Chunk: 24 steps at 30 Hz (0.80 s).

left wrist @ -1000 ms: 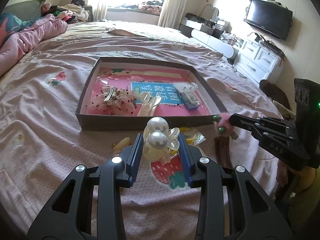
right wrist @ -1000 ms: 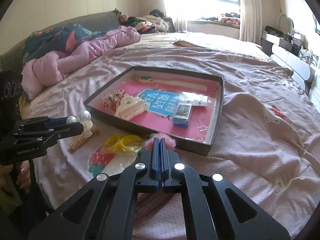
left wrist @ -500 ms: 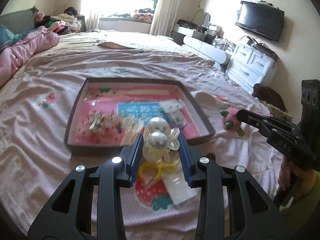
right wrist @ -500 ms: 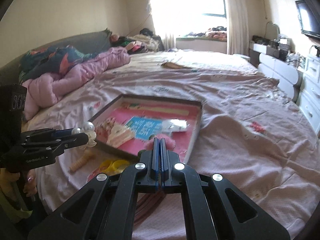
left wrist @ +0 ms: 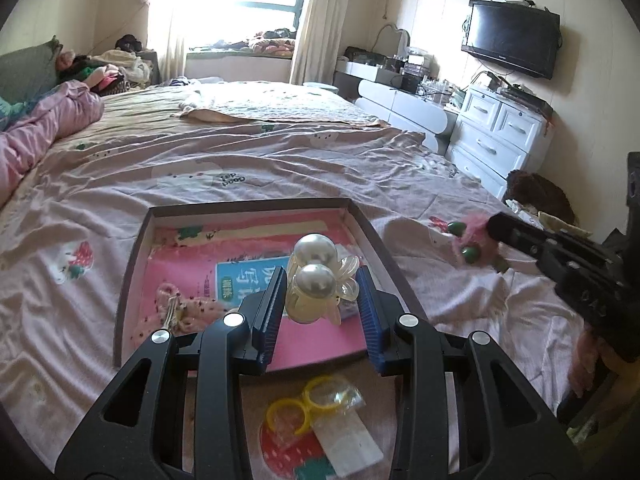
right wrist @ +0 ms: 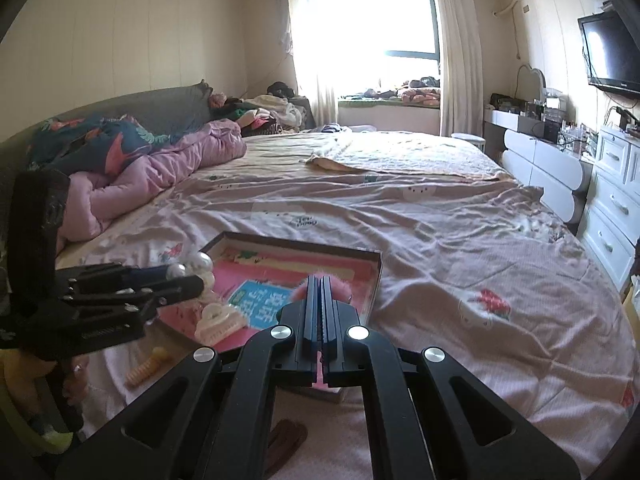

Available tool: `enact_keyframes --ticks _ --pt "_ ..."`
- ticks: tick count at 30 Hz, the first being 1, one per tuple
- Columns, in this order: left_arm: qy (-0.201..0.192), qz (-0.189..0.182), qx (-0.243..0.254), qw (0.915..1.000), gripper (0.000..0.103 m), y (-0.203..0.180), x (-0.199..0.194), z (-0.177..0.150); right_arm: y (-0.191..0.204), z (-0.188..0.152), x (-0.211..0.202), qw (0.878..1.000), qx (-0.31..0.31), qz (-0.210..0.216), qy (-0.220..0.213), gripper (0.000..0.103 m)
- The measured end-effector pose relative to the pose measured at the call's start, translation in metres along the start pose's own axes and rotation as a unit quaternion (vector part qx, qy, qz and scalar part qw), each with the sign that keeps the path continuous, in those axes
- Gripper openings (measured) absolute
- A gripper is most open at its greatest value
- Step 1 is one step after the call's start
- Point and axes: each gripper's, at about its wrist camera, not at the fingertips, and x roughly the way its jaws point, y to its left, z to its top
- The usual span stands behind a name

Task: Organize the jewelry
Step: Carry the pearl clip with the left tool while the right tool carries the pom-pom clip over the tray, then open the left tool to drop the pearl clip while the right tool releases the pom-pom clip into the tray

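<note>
My left gripper (left wrist: 320,280) is shut on a clear hair claw with two big pearls (left wrist: 314,280) and holds it above the near part of the shallow brown tray with a pink liner (left wrist: 132,248). My right gripper (right wrist: 321,286) is shut on a pink fluffy hair tie with green beads (left wrist: 470,242), its fur showing around the tips (right wrist: 340,284), held above the tray's (right wrist: 376,276) right side. In the tray lie a floral scrunchie with a clip (left wrist: 176,308) and a white claw clip (right wrist: 218,318).
Two yellow rings in a clear bag (left wrist: 316,408) lie on the bedsheet in front of the tray. A beige spiral hair tie (right wrist: 146,366) and a brown strap (right wrist: 286,444) lie nearby. A pink quilt (right wrist: 160,176) is at the left, white drawers (left wrist: 496,140) at the right.
Both grippers have risen and moved forward with their items; they now hang over the tray instead of the sheet in front of it. The views tilted up toward the room.
</note>
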Motion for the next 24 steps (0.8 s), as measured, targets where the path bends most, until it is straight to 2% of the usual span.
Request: enact_keyframes --ticks 15,24 --pt "0.037 0.002 -0.009 0.9993 0.027 0.009 0.046 -0.008 -0.01 0.025 0.04 1.0 -0.008 -0.008 0.003 0.001" --pt "0.054 0.002 -0.004 0.9985 0.028 0.011 0.064 -0.017 -0.009 0.028 0.08 0.999 -0.019 -0.005 0.027 0.001"
